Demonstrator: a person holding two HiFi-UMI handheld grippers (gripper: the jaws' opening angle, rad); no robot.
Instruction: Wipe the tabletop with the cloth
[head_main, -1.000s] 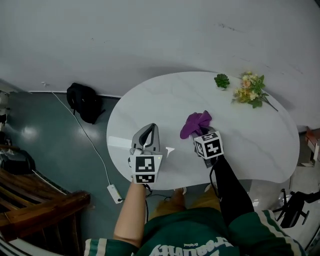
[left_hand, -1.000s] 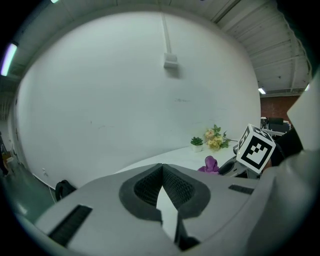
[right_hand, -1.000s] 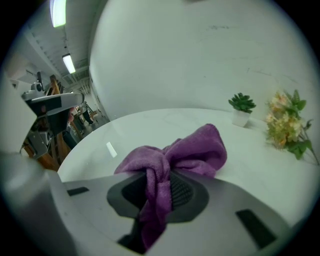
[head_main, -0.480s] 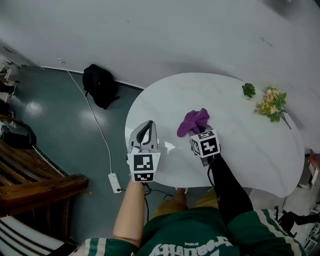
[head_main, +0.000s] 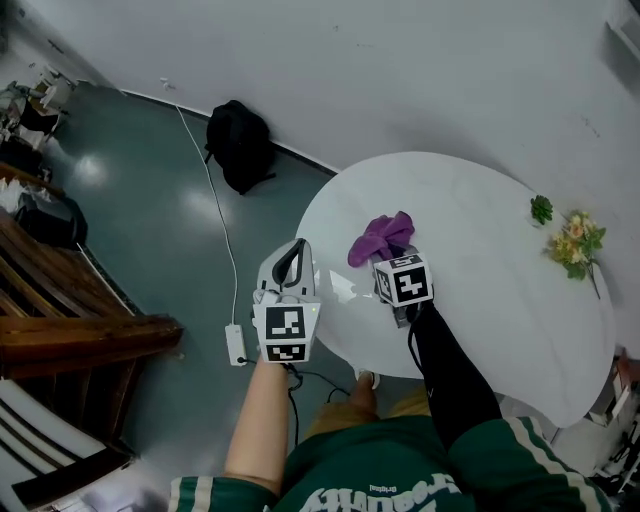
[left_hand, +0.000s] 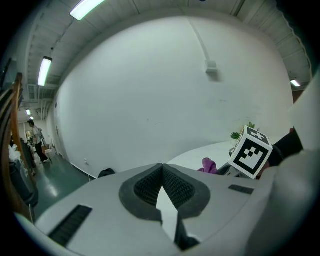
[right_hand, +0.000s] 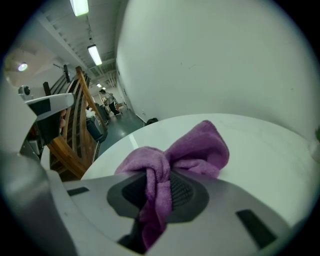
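Right gripper (head_main: 388, 252) has its fingers clamped on the purple cloth (head_main: 377, 236). A fold is bunched between the pads, and the rest lies on the white table (head_main: 480, 290) near its left end. Left gripper (head_main: 293, 255) hangs at that table edge, fingers together with nothing between them. A flower bouquet (head_main: 577, 243) lies well apart, at the far end.

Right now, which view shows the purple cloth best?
The right gripper view: the cloth fills the frame, pinched in the right tool and lying on the table. The head view shows it small, ahead of that tool. The left gripper view shows only a purple scrap.
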